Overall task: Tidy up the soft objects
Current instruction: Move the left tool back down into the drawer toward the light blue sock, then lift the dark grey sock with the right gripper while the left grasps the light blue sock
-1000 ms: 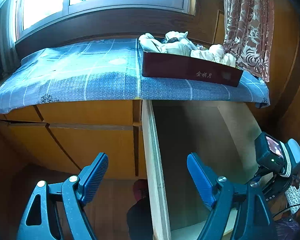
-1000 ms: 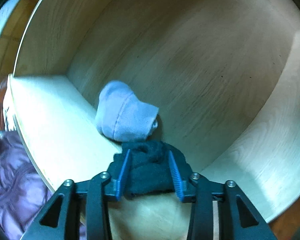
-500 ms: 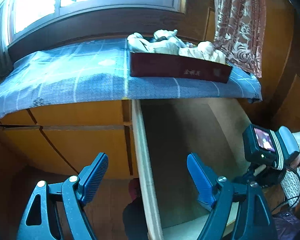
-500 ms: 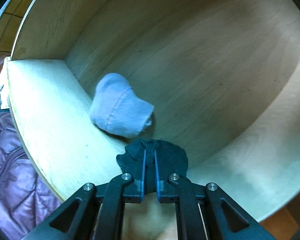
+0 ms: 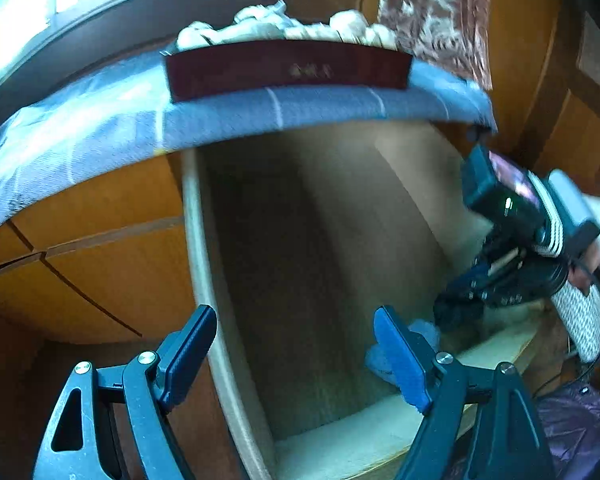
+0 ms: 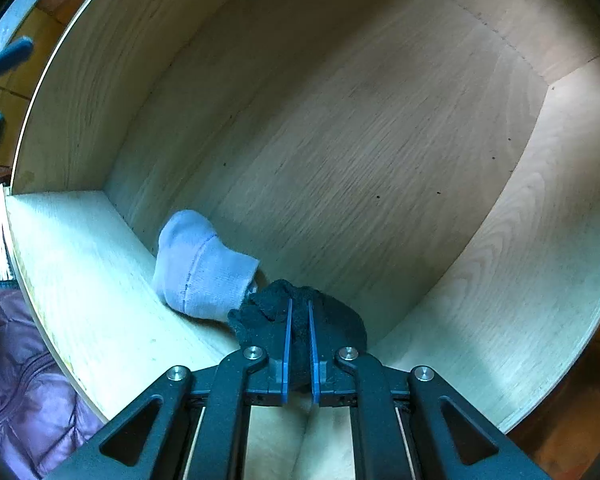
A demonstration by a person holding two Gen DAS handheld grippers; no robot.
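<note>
**Dark sock gripped in drawer, red box still full**

A dark sock [image 6: 296, 320], bunched and fuzzy, is pinched between the closed pads of the right claw [image 6: 298, 344] at the near end of the open drawer [image 6: 340, 120]. A pale blue sock [image 6: 200, 268] is seen just left of it. The left claw [image 5: 296, 356] is held wide open, empty. A red box [image 5: 288, 68] on the cloth-covered counter [image 5: 100, 128] is heaped with pale socks [image 5: 284, 28], so most sorting is judged undone.

Black sock [image 6: 260, 320] bunched in drawer corner, touching pale-blue rolled sock [image 6: 200, 268]

Inside drawer [image 6: 380, 160]: two sock bundles [image 6: 204, 268] touching, against the near wall. Above, on cloth-covered worktop [image 5: 100, 132]: box [image 5: 288, 70] heaped with bundles.
</note>
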